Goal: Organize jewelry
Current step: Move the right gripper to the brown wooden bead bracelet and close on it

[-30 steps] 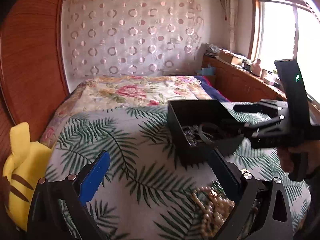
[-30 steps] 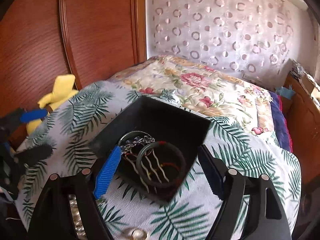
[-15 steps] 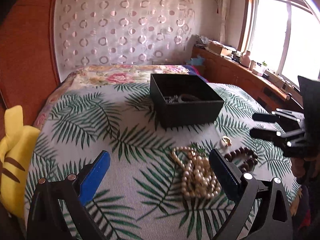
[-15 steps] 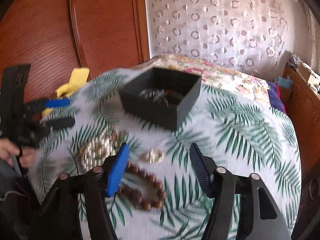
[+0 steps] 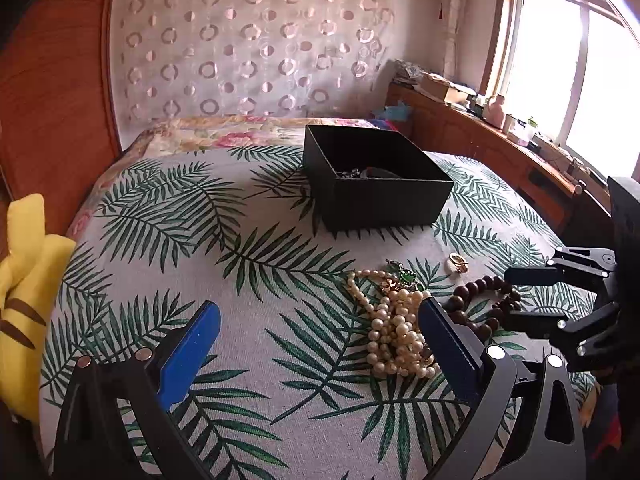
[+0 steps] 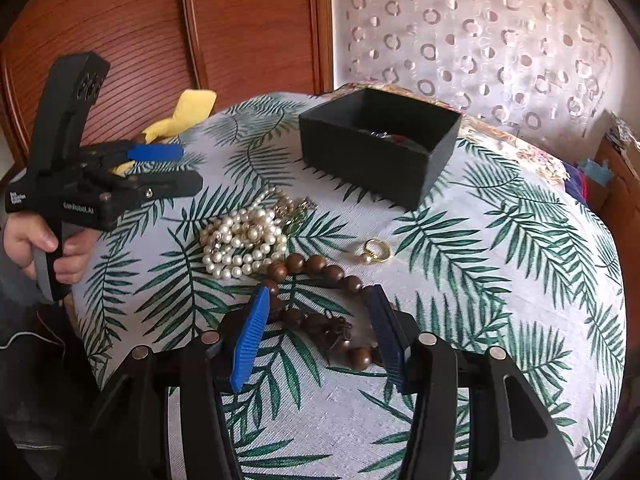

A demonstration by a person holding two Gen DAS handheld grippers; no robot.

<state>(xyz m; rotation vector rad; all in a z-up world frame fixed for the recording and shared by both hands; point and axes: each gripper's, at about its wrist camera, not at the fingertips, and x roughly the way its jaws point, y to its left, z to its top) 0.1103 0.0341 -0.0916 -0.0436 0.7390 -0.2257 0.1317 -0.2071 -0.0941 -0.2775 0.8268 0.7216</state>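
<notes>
A black open box (image 5: 376,184) (image 6: 380,144) stands on the leaf-print cloth and holds a few pieces of jewelry. In front of it lie a heap of pearl necklaces (image 5: 394,332) (image 6: 240,240), a brown wooden bead bracelet (image 5: 480,300) (image 6: 316,308), a gold ring (image 5: 458,261) (image 6: 376,252) and a small green-stone piece (image 5: 404,276). My right gripper (image 6: 320,328) is open, low over the bead bracelet, which lies between its fingers. My left gripper (image 5: 316,344) is open and empty, just left of the pearls.
A yellow plush toy (image 5: 24,300) lies at the cloth's left edge by the wooden headboard (image 5: 52,92). A wooden sill (image 5: 500,136) with small bottles runs along the window on the right. The cloth curves down at its near edge.
Both grippers have pulled back from the box toward the loose jewelry. The right gripper has come down over the wooden bead bracelet and narrowed slightly.
</notes>
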